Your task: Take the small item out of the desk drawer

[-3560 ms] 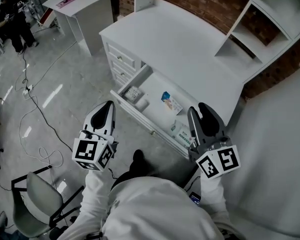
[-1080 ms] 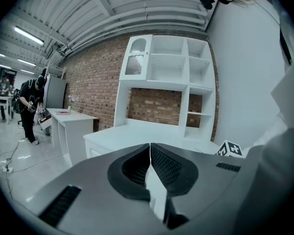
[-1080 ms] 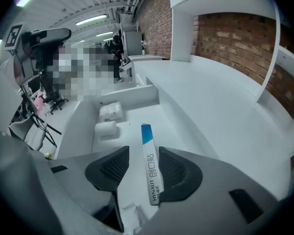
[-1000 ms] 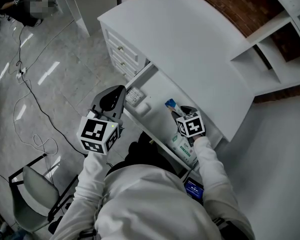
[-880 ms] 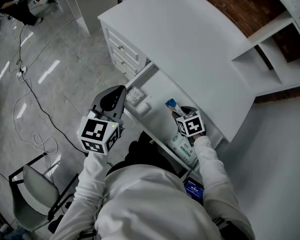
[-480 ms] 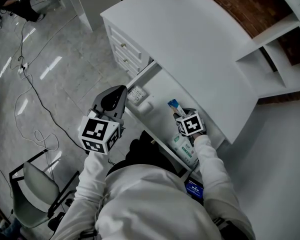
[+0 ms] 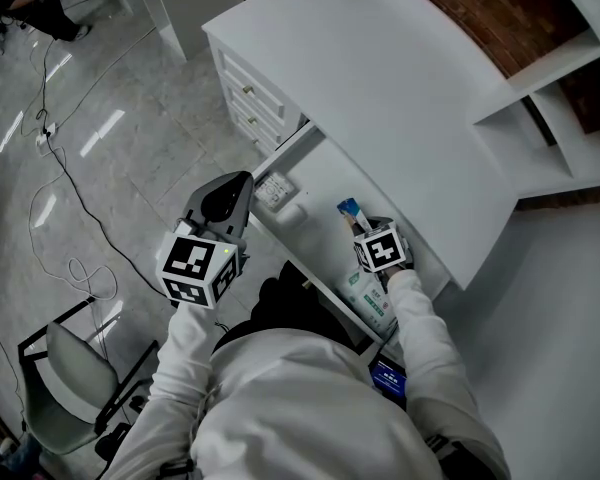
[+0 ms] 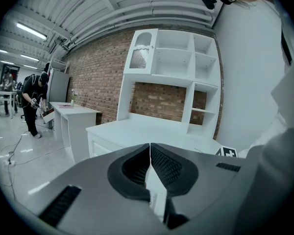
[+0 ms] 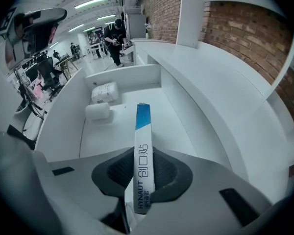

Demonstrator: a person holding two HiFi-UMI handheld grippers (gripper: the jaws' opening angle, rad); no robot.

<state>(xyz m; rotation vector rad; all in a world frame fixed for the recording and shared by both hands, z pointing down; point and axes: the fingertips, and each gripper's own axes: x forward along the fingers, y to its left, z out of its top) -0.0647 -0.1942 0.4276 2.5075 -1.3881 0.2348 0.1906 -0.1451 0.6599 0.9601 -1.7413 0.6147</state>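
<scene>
My R gripper (image 9: 142, 176) jaws are closing w/ the thin box (image 9: 142, 131) between them; both pads look pressed on its flat sides. The box sits on edge, thin side up. Its long way runs straight out along the jaws, blue end in front, pointing to the far end of the drawer (image 9: 63, 126). It's white w/ a blue tip & dark print. It's inside the open drawer of the desk (image 7: 380, 98). Farther along lie a white roll (image 9: 98, 111) & a wrapped pack (image 9: 104, 91). My L gripper (image 8: 150, 153) jaws are tight together, nothing in them, outside the drawer front.
</scene>
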